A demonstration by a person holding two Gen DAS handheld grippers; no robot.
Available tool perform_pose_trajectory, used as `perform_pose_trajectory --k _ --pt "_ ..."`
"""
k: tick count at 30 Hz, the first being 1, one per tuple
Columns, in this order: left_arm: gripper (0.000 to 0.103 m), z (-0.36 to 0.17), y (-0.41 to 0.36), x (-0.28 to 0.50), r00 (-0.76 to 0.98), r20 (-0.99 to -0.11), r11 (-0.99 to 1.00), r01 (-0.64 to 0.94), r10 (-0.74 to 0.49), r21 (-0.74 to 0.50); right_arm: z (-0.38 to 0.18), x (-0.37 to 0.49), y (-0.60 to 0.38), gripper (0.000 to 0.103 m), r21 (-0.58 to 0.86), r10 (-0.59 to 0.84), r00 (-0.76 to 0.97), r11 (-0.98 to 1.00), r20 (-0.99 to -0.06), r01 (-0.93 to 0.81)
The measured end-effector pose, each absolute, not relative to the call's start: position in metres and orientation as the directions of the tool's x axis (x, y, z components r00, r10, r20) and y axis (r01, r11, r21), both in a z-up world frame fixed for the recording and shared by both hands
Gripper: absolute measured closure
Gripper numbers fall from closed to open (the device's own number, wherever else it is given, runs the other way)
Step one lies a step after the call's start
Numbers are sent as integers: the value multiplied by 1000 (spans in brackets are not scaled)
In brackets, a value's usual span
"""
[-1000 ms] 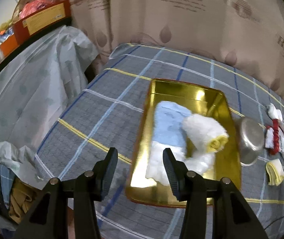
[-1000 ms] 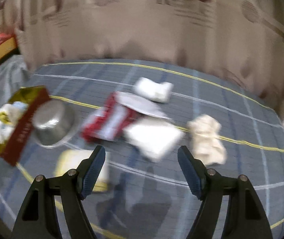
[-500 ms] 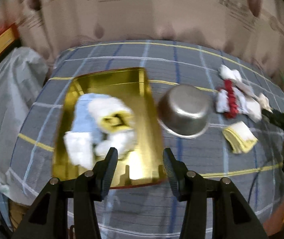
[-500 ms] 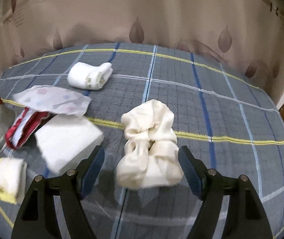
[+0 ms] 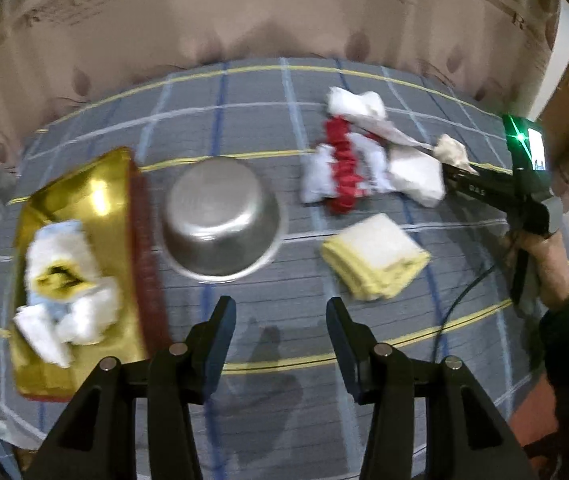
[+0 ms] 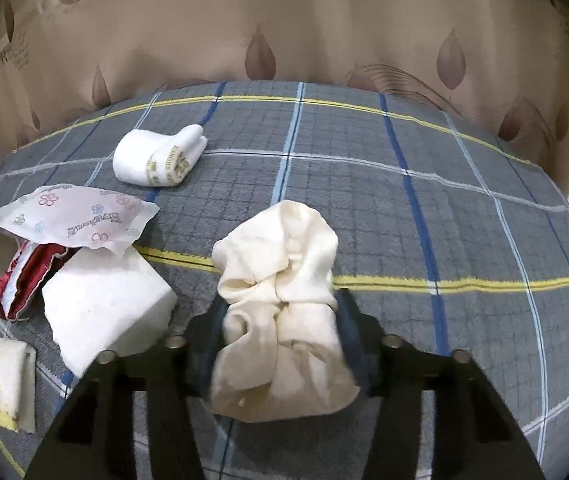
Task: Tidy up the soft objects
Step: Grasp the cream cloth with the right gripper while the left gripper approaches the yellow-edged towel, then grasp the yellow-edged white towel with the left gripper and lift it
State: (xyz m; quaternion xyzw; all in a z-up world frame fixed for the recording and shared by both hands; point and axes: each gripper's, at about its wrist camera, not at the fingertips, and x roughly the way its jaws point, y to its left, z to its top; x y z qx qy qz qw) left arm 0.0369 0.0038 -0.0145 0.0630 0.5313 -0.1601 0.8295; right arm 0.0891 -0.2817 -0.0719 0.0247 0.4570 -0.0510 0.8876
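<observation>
Right of the steel bowl (image 5: 220, 216), past the foam block (image 6: 104, 304), my right claw (image 6: 280, 332) has just been closing and now pinches the cream cloth (image 6: 280, 280) on the bed (image 6: 444, 184). Next I judge a lift toward the gold tray (image 5: 96, 196); my left claw (image 5: 280, 320) hangs half-open, empty.

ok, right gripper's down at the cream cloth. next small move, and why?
Probably lift straight up. The right gripper has just been closing, and its pads now pinch the crumpled cream cloth, which bulges out above them. The cloth still rests on the plaid cover. The gold tray already holds other cloths, so that looks like the destination.
</observation>
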Motion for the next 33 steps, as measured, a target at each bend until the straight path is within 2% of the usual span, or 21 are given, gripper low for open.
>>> perform_pose_trajectory --k 2,5,10,16,17,23,30,33 --pt "55 -18 -9 41 361 -909 937 341 -206 -77 -71 84 -284 67 6 -63 582 993 -811 115" --pt "55 -23 -27 44 334 -917 932 352 -218 -93 -70 72 -290 71 27 -49 586 992 -809 119" --pt "55 -30 -54 52 260 -926 922 347 -273 -174 -69 43 -298 70 54 -35 590 990 -806 132" --pt "55 -35 -80 75 223 -933 942 252 -282 -224 -69 28 -302 70 74 -16 593 989 -805 127" --pt "55 -37 -85 79 217 -936 946 230 -277 -227 -69 27 -302 68 70 -19 592 990 -806 126" --pt "54 -55 -103 94 189 -960 970 167 -208 -177 -69 27 -296 64 44 -29 587 993 -809 110" --pt "54 -53 -102 97 219 -961 980 137 -169 -141 -69 28 -296 60 59 -11 588 993 -809 99" --pt "44 -52 -101 97 238 -961 984 137 -144 -114 -70 28 -295 59 58 -10 588 994 -809 97"
